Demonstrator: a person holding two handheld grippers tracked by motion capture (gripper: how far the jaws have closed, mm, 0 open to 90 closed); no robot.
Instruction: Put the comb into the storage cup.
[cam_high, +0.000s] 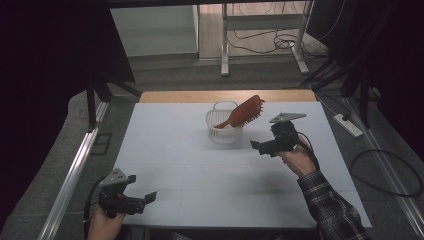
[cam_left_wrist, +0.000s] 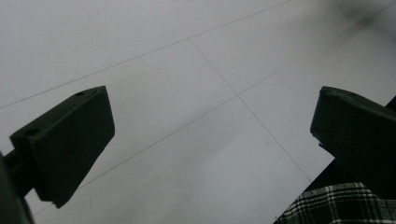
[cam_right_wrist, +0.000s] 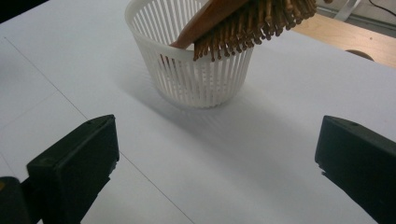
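Nearest the lens, the left claw (cam_high: 141, 199) hovers low at the counter's (cam_high: 170, 150) front edge, well apart from the basket (cam_high: 223, 126), jaws spread wide with nothing between them; it looks parked out of the way. Just beside the basket, the right claw (cam_high: 258, 146) faces it with jaws equally wide and empty, probably lined up for a reach. A hairbrush (cam_high: 242, 113) stands handle-down inside the basket, its bristled head leaning out over the rim, since it is too long to lie flat. That basket is white slatted plastic, round and tapering; the brush is reddish-brown wood with stiff wooden pins.
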